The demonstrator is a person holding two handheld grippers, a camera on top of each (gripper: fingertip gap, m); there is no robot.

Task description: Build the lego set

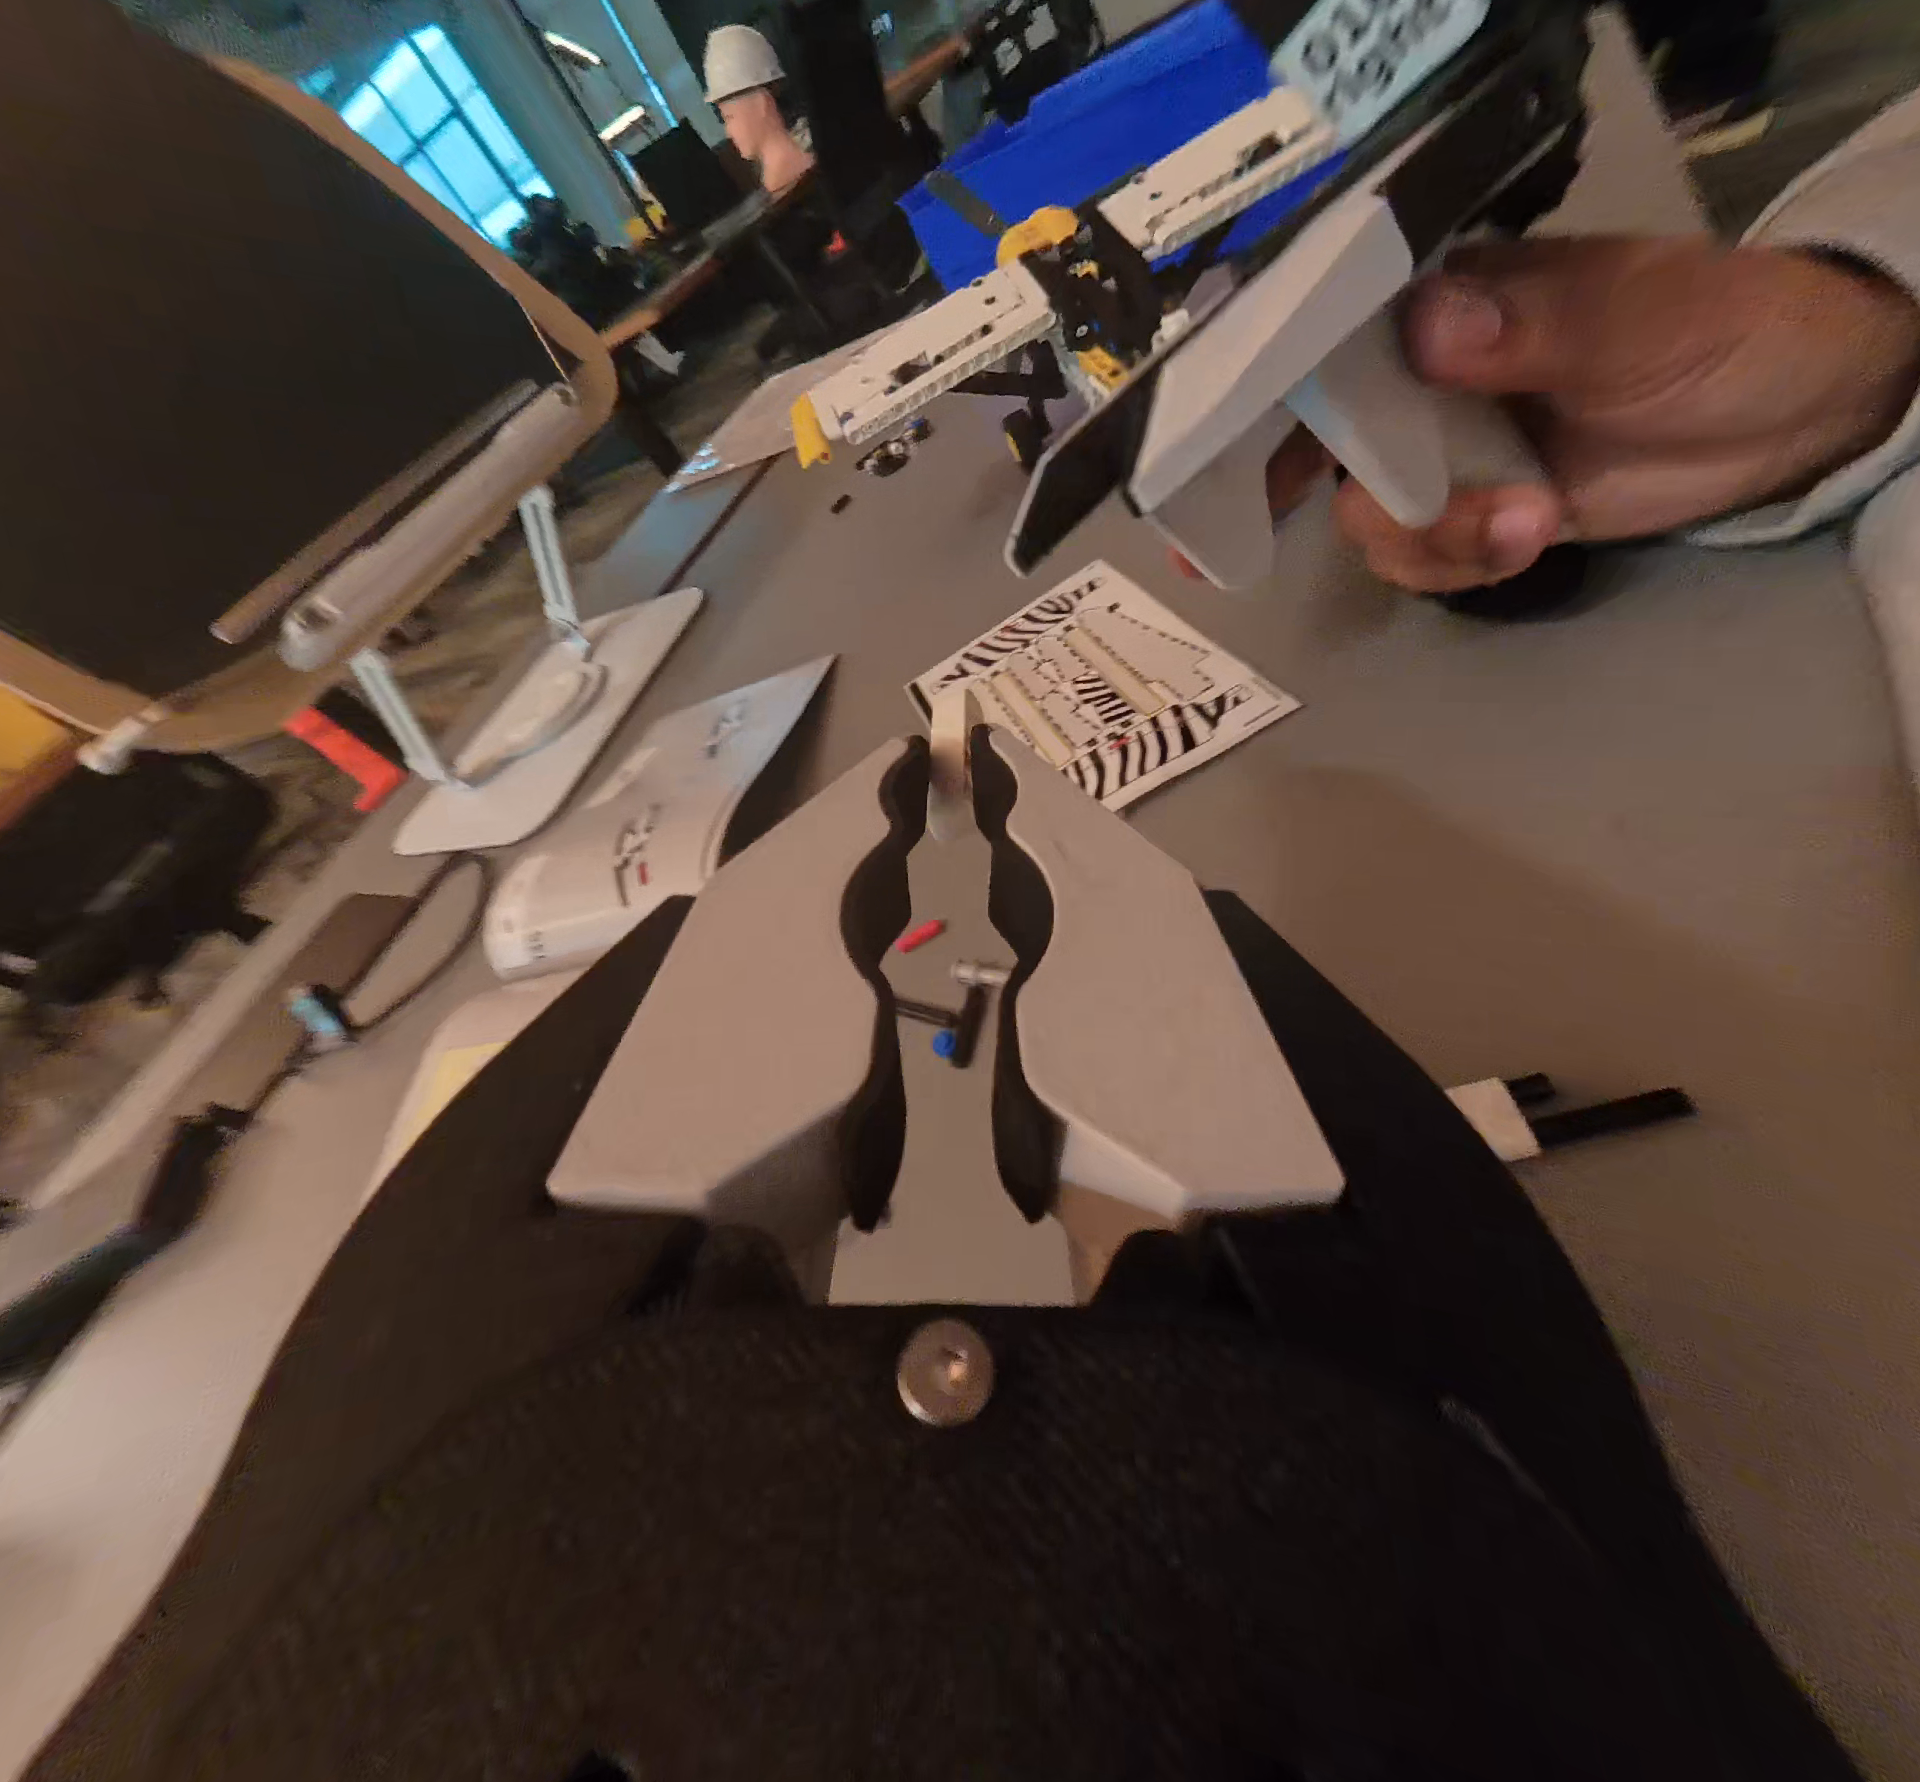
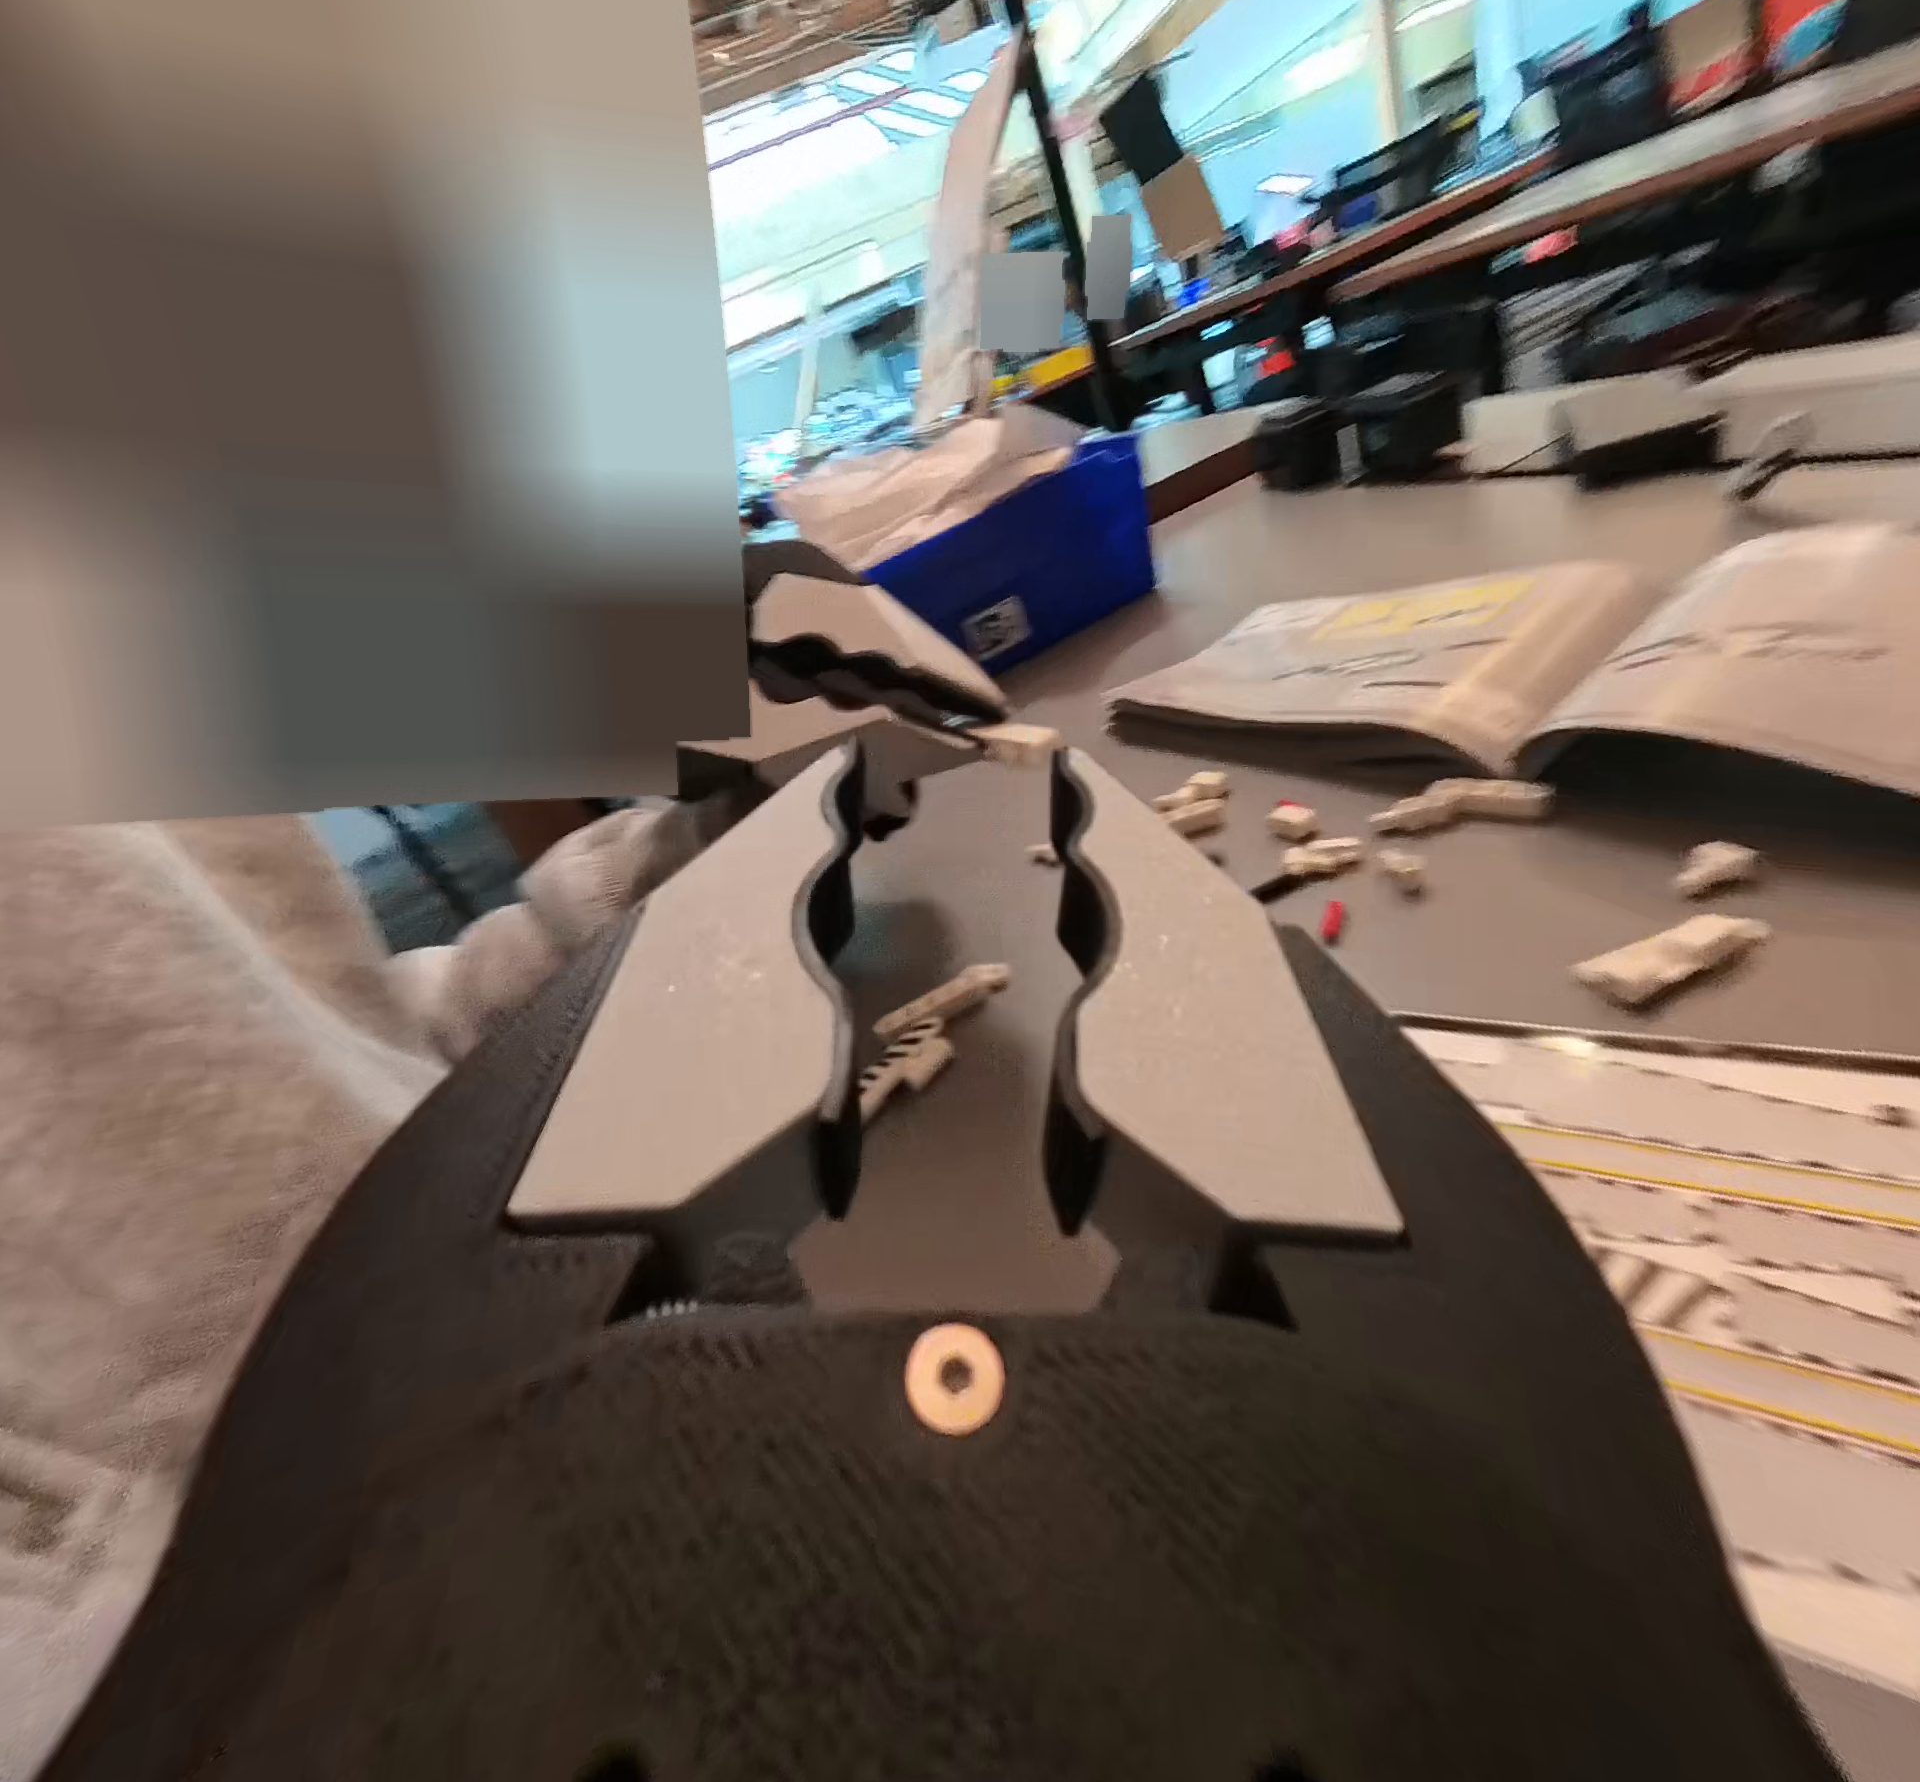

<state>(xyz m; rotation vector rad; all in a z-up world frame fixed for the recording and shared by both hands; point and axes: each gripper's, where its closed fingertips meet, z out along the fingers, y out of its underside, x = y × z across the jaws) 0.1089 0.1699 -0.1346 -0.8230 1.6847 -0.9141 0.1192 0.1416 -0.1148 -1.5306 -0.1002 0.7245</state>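
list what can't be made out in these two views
- Right wrist view: a mosaic patch covers the upper left, hiding the left claw's body; only its tips and the white piece show.
- Left wrist view: the right claw's tips are hidden behind its own body.
- Left wrist view: the model is blurred and far.
- Right wrist view: the booklet is blurred, cut off right.
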